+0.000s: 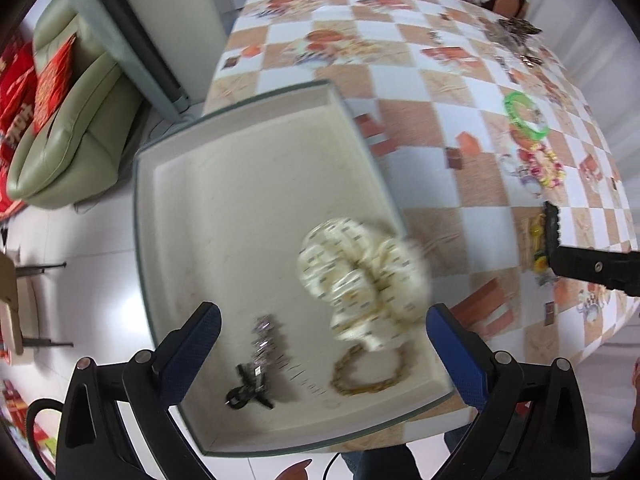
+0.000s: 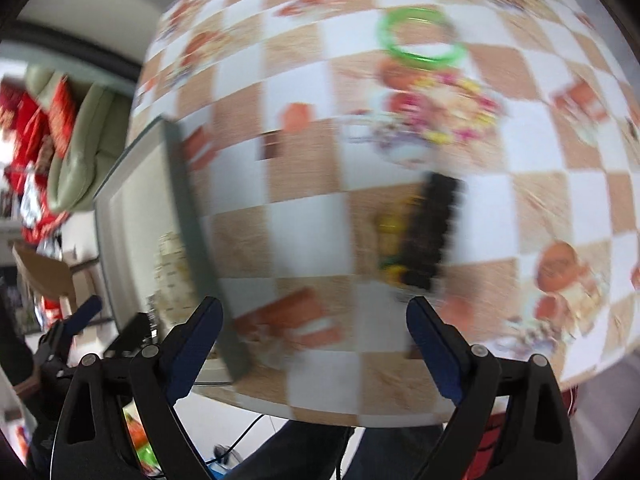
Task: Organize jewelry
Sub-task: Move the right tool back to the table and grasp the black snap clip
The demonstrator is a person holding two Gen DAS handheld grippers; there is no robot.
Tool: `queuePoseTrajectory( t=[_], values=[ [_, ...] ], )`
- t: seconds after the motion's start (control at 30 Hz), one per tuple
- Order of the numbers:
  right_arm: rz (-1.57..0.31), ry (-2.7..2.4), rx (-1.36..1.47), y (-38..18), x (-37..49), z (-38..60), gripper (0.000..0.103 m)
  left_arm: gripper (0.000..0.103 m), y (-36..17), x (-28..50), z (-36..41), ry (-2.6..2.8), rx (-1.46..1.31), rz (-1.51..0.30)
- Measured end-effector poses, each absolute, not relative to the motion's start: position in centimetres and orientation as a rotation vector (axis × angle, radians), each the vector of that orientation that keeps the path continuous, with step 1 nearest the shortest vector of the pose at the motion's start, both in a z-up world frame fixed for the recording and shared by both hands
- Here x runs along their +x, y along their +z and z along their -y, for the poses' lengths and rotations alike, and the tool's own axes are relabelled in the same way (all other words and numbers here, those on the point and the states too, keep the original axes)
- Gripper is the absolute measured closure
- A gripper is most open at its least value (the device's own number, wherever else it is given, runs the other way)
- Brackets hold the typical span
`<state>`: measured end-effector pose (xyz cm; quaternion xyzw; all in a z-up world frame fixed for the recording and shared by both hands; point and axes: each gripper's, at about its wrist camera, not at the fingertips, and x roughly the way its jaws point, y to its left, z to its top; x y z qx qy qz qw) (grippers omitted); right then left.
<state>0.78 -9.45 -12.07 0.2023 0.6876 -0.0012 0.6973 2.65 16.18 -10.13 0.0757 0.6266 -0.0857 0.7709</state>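
Two claws, both spread wide with nothing between the fingers. Left claw (image 1: pixel 322 346) hangs over the near end of the tray (image 1: pixel 168 168), a shallow cream-lined box with a grey-green rim sitting at the desk's (image 1: pixel 420 128) near-left corner.

Inside the tray, all at its near end:
- cream patterned scrunchie (image 1: pixel 360 276) against the right wall, blurred
- gold-brown chain bracelet (image 1: pixel 368 376) just nearer than the scrunchie, touching or partly under it, cannot tell which
- silver sparkly clip (image 1: pixel 265 334) left of the bracelet
- black bow clip (image 1: pixel 248 394) touching the near end of the silver one

Rest of the tray floor is bare lining.

Right claw (image 2: pixel 314 346) is over the desk just right of the tray, heavy motion blur in its view. Its black finger (image 1: pixel 592 266) shows in the left view, well right of the tray.

Still on the desk, right of the tray:
- black hair comb (image 2: pixel 430 232) ahead of the right claw, with a yellow-green piece (image 2: pixel 390 236) touching its left side, too blurred to identify
- multicolour bead bracelets (image 2: pixel 444 116) farther out
- green bangle (image 2: pixel 420 34) beyond those
- dark jewelry pile (image 1: pixel 516 32) at the far right edge

Desk wears a checkered orange-and-white cloth.
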Motion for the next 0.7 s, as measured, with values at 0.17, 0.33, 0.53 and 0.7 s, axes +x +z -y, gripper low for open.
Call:
queuePoseTrajectory(
  t=[0.17, 0.33, 0.53, 0.7],
  values=[
    [-1.546, -0.112, 0.477, -12.7, -0.3, 13.4, 0.009, 0.000, -9.5, 3.5, -13.1, -0.241, 0.192, -1.345],
    [-1.561, -0.180, 0.508, -13.8, -1.1, 16.1, 0.009, 0.000, -9.2, 4.0, -10.5, -0.274, 0.213, -1.338],
    [-1.567, -0.222, 0.521, -15.2, -0.5, 17.1, 0.009, 0.000, -9.4, 4.8, -8.7, -0.275, 0.226, -1.342],
    [-1.563, -0.216, 0.507, -16.5, 0.8, 16.8, 0.013, 0.000, -9.9, 5.2, -8.0, -0.263, 0.239, -1.351]
  ],
)
